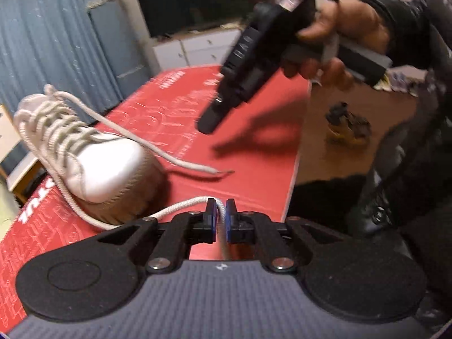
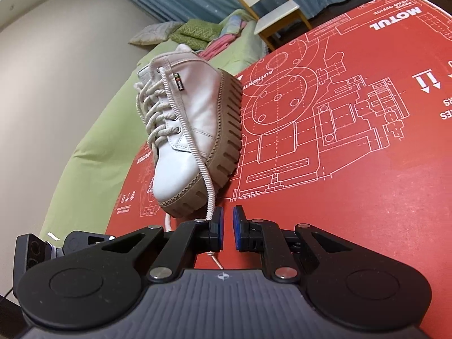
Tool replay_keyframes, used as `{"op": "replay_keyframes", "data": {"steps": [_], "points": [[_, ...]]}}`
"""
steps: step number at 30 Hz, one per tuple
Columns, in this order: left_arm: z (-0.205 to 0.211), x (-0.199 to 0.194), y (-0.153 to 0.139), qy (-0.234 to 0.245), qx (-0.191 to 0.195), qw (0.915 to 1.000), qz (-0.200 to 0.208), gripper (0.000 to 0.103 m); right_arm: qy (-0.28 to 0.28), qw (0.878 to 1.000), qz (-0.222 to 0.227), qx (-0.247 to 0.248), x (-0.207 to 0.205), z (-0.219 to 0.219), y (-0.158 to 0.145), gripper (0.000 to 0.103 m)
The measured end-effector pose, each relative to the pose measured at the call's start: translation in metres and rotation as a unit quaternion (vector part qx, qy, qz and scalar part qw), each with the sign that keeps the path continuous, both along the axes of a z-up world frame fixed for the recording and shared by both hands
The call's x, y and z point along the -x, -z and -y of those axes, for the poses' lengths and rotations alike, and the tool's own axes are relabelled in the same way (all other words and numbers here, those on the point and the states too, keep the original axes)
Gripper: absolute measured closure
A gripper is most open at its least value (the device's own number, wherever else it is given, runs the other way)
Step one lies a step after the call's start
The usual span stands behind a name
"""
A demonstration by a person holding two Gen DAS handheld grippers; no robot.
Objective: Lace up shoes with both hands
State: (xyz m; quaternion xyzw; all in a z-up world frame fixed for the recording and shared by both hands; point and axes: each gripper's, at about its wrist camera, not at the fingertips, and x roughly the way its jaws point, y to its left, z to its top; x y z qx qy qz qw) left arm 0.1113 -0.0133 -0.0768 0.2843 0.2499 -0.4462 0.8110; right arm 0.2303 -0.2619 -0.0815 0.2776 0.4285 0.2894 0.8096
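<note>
A white shoe (image 1: pixel 93 163) (image 2: pixel 192 113) with a beige ridged sole stands on a red printed board (image 1: pixel 254 169) (image 2: pixel 339 183). Its laces are threaded up the eyelets. One lace (image 1: pixel 175 207) leaves the shoe's near side and runs down between the pads of my left gripper (image 1: pixel 221 214), which stand slightly apart around it. The other lace (image 1: pixel 158 147) (image 2: pixel 195 152) trails over the toe and its tip (image 1: pixel 223 171) (image 2: pixel 217 264) lies on the board. My right gripper (image 1: pixel 209 125) (image 2: pixel 228 226), held by a hand (image 1: pixel 339 28), hovers over that end. It is open with nothing between its pads.
The board's edge (image 1: pixel 296 169) drops to a brown floor with a yellow and black object (image 1: pixel 349 130). The person's dark clothing (image 1: pixel 409 169) fills the right. A green bed (image 2: pixel 93 141) and a wooden chair (image 2: pixel 279 14) lie beyond the shoe.
</note>
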Motion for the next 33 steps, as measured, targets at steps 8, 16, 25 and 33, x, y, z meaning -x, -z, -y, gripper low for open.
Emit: {"op": "replay_keyframes", "data": {"steps": [8, 16, 25, 33], "points": [[-0.042, 0.025, -0.022, -0.098, 0.045, 0.9941, 0.011, 0.082, -0.015, 0.999, 0.029, 0.006, 0.007, 0.003, -0.011, 0.089], [-0.036, 0.064, -0.012, -0.274, 0.076, 0.9584, -0.021, 0.083, -0.063, 0.989, 0.093, 0.092, 0.050, -0.015, -0.027, 0.089], [0.002, 0.097, -0.006, -0.392, 0.084, 0.9154, -0.042, 0.083, -0.036, 0.979, 0.092, 0.177, 0.102, -0.032, -0.024, 0.089], [0.028, 0.124, -0.009, -0.474, 0.085, 0.8761, -0.017, 0.083, -0.090, 0.971, 0.117, 0.187, 0.139, -0.042, -0.017, 0.089]]}}
